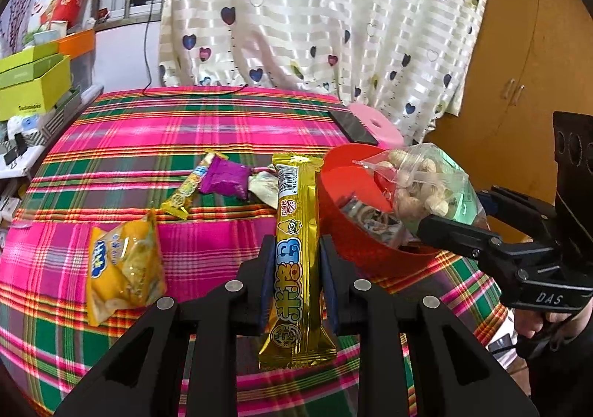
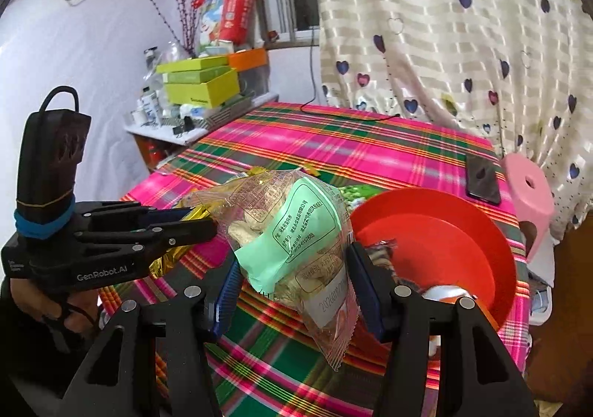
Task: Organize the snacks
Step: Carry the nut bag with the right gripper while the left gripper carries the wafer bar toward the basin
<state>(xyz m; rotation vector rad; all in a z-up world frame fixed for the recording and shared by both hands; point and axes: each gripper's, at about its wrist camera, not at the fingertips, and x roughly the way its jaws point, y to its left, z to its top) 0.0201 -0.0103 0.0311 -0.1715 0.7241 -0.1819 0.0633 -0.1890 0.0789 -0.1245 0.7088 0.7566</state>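
Left wrist view: the left gripper (image 1: 297, 270) clamps the gold snack bar (image 1: 296, 254) lengthwise beside the red bowl (image 1: 355, 250), likely for dropping in; loose packets (image 1: 124, 269) leave open cloth. Right wrist view: the right gripper (image 2: 294, 291) pinches the peanut bag (image 2: 296, 235) beside the bowl's rim (image 2: 507, 269), near the table edge.

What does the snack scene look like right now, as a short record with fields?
left gripper: shut on gold snack bar
right gripper: shut on clear peanut bag, beside the red bowl
red bowl contents: a few wrapped snacks
loose on plaid cloth: yellow packet, purple packet, small gold bar
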